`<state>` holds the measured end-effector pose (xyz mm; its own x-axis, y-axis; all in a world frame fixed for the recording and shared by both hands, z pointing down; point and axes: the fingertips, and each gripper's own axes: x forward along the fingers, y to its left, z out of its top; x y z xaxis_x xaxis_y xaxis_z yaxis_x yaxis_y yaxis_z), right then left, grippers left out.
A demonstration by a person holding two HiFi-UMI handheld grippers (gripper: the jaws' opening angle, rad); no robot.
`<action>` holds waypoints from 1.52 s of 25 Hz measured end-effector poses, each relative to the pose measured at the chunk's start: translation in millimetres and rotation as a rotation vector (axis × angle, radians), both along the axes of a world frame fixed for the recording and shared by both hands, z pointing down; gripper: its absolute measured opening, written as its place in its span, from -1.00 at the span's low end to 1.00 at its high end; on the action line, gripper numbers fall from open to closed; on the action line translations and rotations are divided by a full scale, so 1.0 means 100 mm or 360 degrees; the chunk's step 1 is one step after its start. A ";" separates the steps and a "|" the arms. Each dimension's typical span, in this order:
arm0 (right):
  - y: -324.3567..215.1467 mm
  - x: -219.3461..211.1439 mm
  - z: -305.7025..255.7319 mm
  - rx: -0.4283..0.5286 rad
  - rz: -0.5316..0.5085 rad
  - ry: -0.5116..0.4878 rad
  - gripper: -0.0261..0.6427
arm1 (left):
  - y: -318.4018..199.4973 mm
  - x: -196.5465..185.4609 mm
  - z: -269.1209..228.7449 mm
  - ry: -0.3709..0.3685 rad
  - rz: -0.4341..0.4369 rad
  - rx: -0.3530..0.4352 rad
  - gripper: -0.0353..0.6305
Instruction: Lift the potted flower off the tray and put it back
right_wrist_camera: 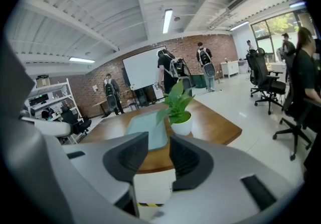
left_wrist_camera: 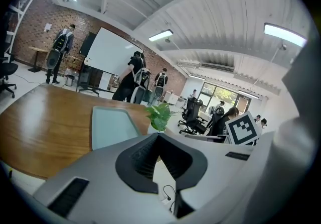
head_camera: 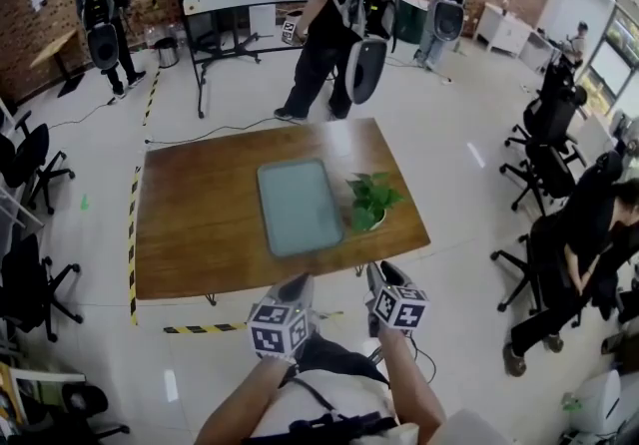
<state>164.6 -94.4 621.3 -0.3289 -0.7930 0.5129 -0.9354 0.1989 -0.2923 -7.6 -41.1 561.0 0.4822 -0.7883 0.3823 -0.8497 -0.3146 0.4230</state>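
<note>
left gripper (head_camera: 297, 285) fingers closed, right gripper (head_camera: 384, 276) fingers slightly apart, both empty, brown wooden bench (head_camera: 200, 223) ahead, pale green rectangular tray (head_camera: 298, 206), leafy green plant in white pot (head_camera: 371, 200) just beside it

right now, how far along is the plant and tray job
Looks done: the plant is off the tray and stands on the table beside the tray's right edge. In hand: nothing. The left gripper is shut on nothing, the right gripper is slightly open and empty, and both are short of the table's near edge. Left to do: grip the plant and set it back on the tray.
</note>
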 end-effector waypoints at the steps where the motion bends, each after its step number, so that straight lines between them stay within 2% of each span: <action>1: -0.09 0.04 0.00 0.0003 0.0013 0.0001 -0.43 | -0.06 0.04 -0.02 0.0003 0.0025 0.0005 -0.91; 13: -1.18 0.49 0.06 -0.0009 0.0159 0.0071 -0.41 | -0.80 0.68 -0.20 0.0044 0.0299 0.0062 -0.91; 21: -1.60 0.56 0.39 -0.0101 0.0206 0.0078 -0.42 | -1.22 0.94 -0.11 0.0020 0.0387 0.0044 -0.91; 29: -1.89 0.61 0.64 -0.0140 0.0255 0.0019 -0.53 | -1.41 1.02 -0.03 0.0020 0.0420 0.0012 -0.91; 38: -2.06 0.63 0.81 -0.0183 0.0352 -0.0084 -0.57 | -1.41 0.79 0.11 0.0012 0.0346 -0.0071 -0.91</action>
